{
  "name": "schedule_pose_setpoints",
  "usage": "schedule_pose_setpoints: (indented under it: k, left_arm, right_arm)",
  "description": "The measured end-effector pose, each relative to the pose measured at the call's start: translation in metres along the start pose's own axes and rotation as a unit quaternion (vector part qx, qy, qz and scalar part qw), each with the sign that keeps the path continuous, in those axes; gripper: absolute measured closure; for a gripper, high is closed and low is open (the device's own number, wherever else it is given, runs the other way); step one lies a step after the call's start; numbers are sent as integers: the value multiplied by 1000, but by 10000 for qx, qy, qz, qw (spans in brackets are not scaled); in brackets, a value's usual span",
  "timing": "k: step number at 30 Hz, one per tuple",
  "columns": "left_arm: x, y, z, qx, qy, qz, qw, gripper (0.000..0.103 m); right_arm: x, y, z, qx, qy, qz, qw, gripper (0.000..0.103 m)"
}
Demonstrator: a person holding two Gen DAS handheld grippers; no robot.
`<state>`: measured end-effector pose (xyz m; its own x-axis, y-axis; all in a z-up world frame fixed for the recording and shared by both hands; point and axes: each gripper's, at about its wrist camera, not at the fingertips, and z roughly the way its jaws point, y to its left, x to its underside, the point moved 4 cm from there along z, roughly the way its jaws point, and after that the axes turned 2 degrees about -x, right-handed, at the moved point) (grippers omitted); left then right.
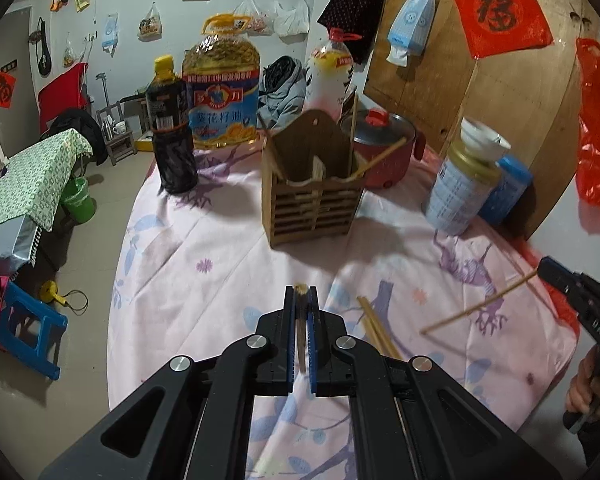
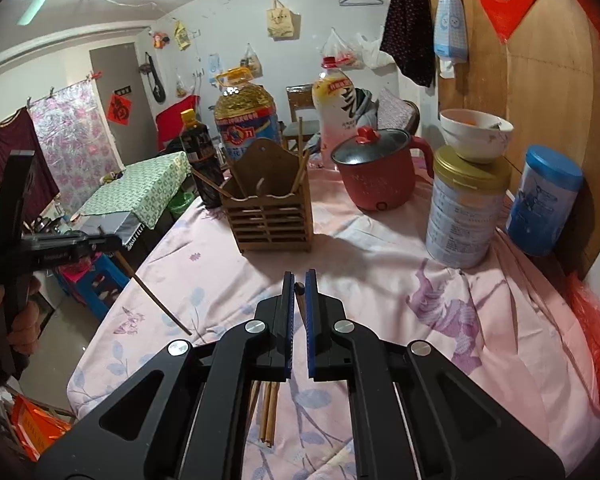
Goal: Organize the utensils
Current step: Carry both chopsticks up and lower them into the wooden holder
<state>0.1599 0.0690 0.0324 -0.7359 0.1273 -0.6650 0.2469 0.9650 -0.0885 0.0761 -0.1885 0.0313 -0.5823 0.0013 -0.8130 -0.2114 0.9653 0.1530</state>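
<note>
A wooden slatted utensil holder (image 1: pixel 312 196) stands mid-table with several chopsticks in it; it also shows in the right wrist view (image 2: pixel 270 216). My left gripper (image 1: pixel 301 290) is shut on a chopstick above the near part of the table; that chopstick (image 2: pixel 156 296) slants down in the right wrist view. My right gripper (image 2: pixel 299 276) is shut on a chopstick, which shows in the left wrist view (image 1: pixel 480 306) slanting over the cloth. Loose chopsticks (image 1: pixel 376 328) lie on the cloth near me, also under my right gripper (image 2: pixel 270 416).
A pink floral cloth (image 1: pixel 204 264) covers the table. Behind the holder stand a dark sauce bottle (image 1: pixel 172 136), an oil jug (image 1: pixel 222 88), a white bottle (image 1: pixel 328 80) and a red pot (image 2: pixel 380 176). Two cans (image 2: pixel 466 216) and a bowl (image 2: pixel 476 134) stand right.
</note>
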Motion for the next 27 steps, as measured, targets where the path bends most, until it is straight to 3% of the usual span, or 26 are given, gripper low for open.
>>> schedule_pose_setpoints:
  k: [14,27]
  left_arm:
    - [-94,-22,-15,-101,-557,323,9979,97]
    - [-181,-34,-4,-158,-1011,342,9942,97]
  right_arm:
    - [-76,15,5,-496,-447,-295,9973,97]
    - [-181,41,37,-1064,-927,-558,9884,97]
